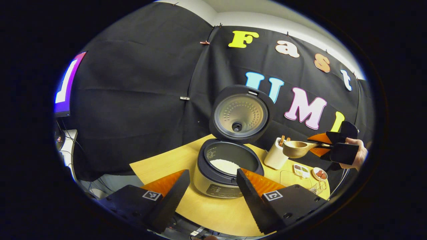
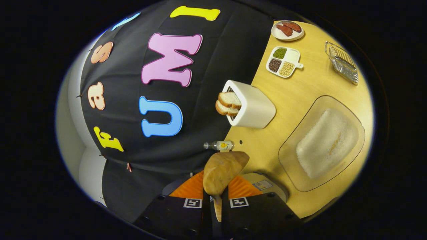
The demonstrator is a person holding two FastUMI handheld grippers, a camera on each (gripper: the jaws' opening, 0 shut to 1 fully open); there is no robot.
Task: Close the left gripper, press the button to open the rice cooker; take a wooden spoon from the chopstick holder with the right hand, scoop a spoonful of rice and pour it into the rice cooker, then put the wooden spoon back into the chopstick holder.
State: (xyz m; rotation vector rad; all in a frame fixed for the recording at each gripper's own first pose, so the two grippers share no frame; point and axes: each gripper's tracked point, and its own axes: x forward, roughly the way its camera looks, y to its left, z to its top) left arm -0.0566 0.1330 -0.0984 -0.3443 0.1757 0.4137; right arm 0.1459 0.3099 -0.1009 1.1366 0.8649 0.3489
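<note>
The pale wooden spoon, handle clamped in the right claw, hangs level just beside the white square chopstick holder near the bench's back edge, its handle pointing away from the lid-up rice cooker; left claw gapes empty.

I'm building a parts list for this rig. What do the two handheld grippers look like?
Left gripper: black body, two wedge fingers with ribbed inner faces and toothed edges, a square black-and-white marker at each base. Right gripper: the same black body and paired markers.
</note>
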